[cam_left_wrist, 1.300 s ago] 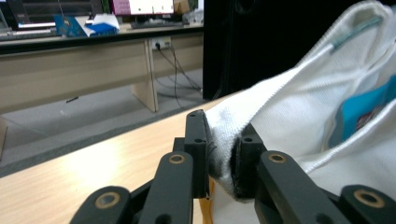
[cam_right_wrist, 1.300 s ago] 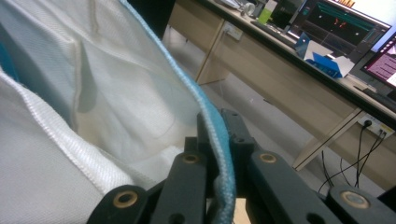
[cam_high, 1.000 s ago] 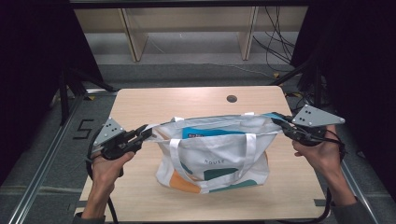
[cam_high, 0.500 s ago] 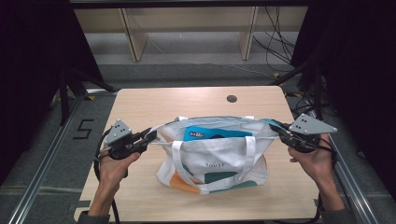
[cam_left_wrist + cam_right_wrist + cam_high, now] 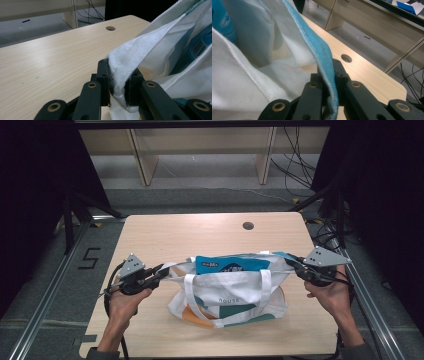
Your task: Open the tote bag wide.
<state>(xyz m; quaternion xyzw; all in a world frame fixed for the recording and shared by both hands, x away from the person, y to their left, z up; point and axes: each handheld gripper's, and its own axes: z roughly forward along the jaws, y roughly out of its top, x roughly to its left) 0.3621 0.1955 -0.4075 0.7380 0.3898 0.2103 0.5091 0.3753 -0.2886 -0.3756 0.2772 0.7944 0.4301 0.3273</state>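
Here, 2 tools hold a white tote bag stretched open near the front edge of the worktop. The left tool is clamped on the bag's white rim, the right tool on its blue-edged rim, each pinching cloth between its jaws. A blue packet stands inside, its top showing above the mouth. Judging by this, the packing looks largely done, with the bag's bottom resting on the worktop; what seems left is to let go of the rims, or to gather the 2 handles.
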